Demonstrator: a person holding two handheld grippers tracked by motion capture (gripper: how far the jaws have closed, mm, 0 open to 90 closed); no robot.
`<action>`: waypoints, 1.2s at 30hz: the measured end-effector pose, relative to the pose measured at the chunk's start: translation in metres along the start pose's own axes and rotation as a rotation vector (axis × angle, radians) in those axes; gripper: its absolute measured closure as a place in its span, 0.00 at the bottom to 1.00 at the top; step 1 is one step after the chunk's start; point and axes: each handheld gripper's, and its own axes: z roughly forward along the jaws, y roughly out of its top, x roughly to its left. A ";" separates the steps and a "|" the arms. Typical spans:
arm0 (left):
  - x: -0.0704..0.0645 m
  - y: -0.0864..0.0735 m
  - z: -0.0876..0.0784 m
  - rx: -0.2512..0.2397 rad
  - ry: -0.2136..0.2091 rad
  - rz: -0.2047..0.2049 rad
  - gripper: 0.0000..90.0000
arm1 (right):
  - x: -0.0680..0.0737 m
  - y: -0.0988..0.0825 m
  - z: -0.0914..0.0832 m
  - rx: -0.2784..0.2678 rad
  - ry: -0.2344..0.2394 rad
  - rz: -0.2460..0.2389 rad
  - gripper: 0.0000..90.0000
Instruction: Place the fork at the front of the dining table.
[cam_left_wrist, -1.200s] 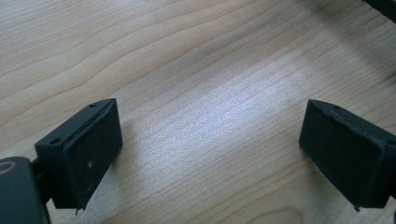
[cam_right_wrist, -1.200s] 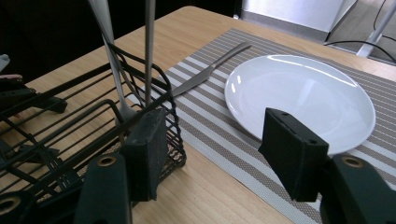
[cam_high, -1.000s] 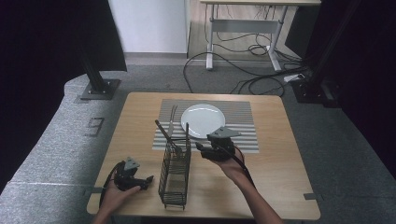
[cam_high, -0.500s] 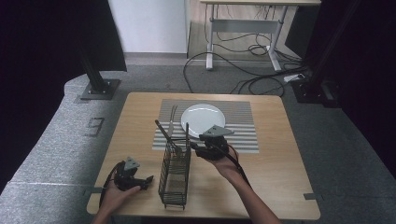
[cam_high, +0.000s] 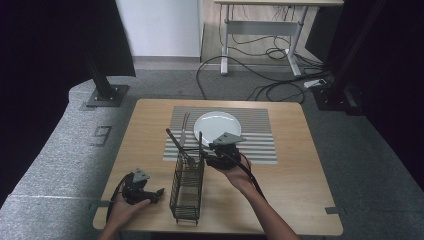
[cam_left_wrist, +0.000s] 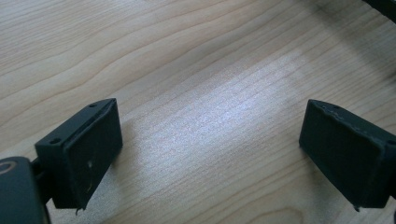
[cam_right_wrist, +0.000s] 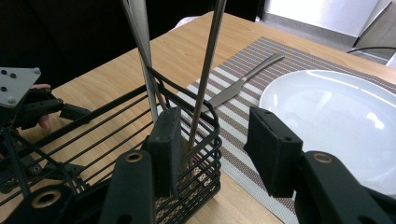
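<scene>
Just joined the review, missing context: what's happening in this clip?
A person works at a wooden table with a claw in each hand. The right claw is at the end of a black wire cutlery basket, its jaws just closing around an upright metal utensil handle without gripping it yet. A fork and a white plate already lie on the striped placemat. The left claw rests open over bare wood near the table's front.

The table (cam_left_wrist: 196, 56) is pale wood, matt with a faint sheen. The wire basket (cam_right_wrist: 154, 140) is black coated metal. Its utensil handles (cam_right_wrist: 205, 70) are polished steel. The plate (cam_right_wrist: 336, 112) is glossy white ceramic, the striped placemat (cam_right_wrist: 261, 60) woven. The gripper pads (cam_right_wrist: 168, 144) are matt black rubber.
</scene>
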 end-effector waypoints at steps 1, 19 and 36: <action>0.000 0.000 0.000 0.000 0.000 0.000 0.06 | 0.000 0.001 0.001 0.001 0.003 0.001 0.61; 0.000 0.000 0.000 0.001 -0.002 0.002 0.06 | 0.002 0.003 0.019 0.045 0.033 -0.005 0.77; 0.000 0.000 0.000 0.001 -0.004 0.003 0.06 | 0.006 0.008 0.016 0.022 0.003 -0.020 0.86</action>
